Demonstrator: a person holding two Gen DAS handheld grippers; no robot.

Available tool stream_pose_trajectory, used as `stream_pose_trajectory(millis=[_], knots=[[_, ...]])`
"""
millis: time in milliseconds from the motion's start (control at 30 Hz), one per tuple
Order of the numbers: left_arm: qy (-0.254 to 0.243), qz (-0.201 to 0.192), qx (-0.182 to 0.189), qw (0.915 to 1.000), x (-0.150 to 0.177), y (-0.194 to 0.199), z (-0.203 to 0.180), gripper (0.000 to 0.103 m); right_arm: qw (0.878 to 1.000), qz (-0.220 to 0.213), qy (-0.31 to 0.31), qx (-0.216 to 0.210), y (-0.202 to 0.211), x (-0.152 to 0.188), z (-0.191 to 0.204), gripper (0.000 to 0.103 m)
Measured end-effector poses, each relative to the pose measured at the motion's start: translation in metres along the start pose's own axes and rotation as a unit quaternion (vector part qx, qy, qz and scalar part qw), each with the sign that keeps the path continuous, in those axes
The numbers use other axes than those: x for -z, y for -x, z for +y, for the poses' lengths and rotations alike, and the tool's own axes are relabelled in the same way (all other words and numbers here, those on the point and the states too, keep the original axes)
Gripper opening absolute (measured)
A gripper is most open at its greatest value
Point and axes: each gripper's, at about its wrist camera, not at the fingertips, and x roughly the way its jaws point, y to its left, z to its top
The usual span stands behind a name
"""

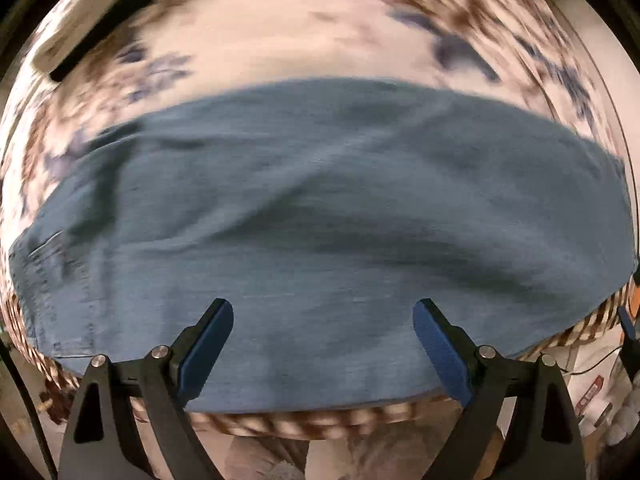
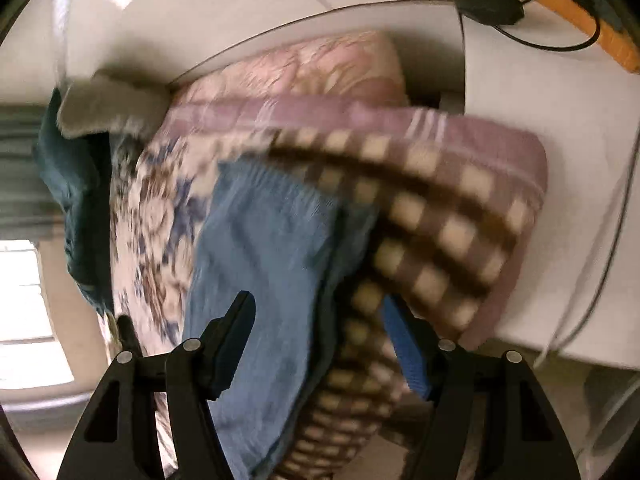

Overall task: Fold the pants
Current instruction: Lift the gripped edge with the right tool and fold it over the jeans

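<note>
One pair of blue pants [image 1: 320,220] lies spread flat on a flowered blanket [image 1: 280,28], just beyond the left tongs [image 1: 323,322], whose jaws stand wide and empty above the cloth. From the right tongs [image 2: 320,320], also parted with nothing gripped, the pants [image 2: 260,260] lie ahead, beside the blanket's checked border [image 2: 440,220].

pants: blue woven cloth pants [image 1: 320,208], matt, faintly slubbed, softly creased
cover: floral cream, brown and blue cloth bed cover [image 1: 280,32], matt, with a checked brown border [image 2: 432,208]
left gripper [image 1: 323,344]: black matt plastic arms, blue ribbed pads [image 1: 208,348], shiny metal pivot pins
cable: thin black glossy cable [image 2: 560,40]
</note>
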Motion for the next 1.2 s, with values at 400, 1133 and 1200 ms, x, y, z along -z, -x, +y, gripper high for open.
stream_pose_trajectory(millis=[400,1133,1200], knots=[[-0.008,0.051,-0.037,0.998,-0.012,-0.032,-0.068,0.096,0.997,0.011,0.051,-0.058,-0.041,-0.026,0.009,0.039],[0.016,0.077,-0.01,0.9969,-0.056,-0.064,-0.044,0.103,0.992,0.05,0.091,-0.07,-0.11,-0.004,0.057,0.031],[0.021,0.072,-0.017,0.997,-0.06,-0.061,-0.033,0.103,0.993,0.034,0.096,-0.067,-0.099,0.003,0.065,0.03]])
